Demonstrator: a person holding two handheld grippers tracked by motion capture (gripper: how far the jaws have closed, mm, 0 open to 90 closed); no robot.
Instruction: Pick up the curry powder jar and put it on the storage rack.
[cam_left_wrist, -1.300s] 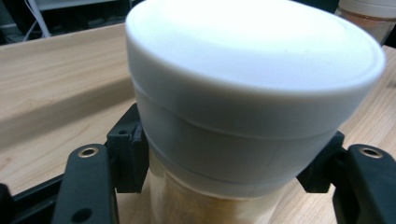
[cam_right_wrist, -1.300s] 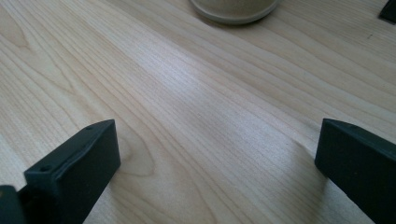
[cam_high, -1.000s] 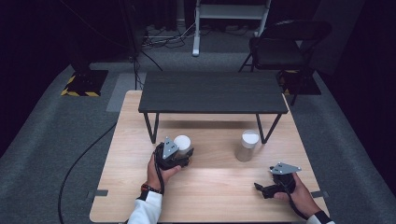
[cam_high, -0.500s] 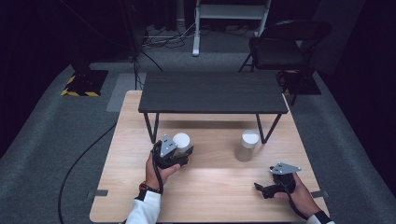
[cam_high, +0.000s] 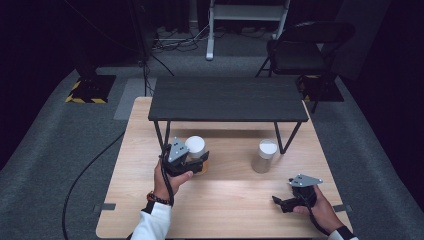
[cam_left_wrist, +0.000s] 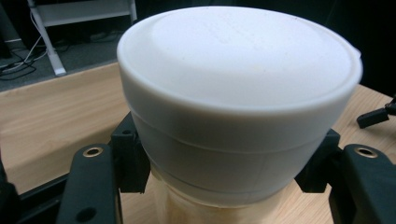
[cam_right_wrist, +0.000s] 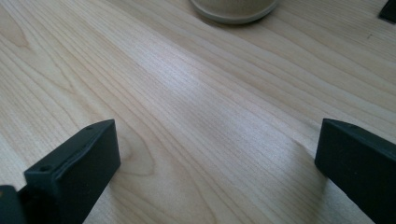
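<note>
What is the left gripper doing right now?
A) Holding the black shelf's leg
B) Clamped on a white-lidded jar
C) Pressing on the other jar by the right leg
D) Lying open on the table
B: in the left gripper view the black pads press on both sides of the jar just under its white lid, and the high view shows the left gripper around that jar.

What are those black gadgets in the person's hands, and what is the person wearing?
Each hand holds a black two-jaw tool. The left gripper and the right gripper each carry a grey three-cornered plate on top. Seen close up, the jaws are chunky matt black blocks with small brass-ringed screw holes. The person wears white sleeves with dark cuffs, plus a dark beaded bracelet on the left wrist.
</note>
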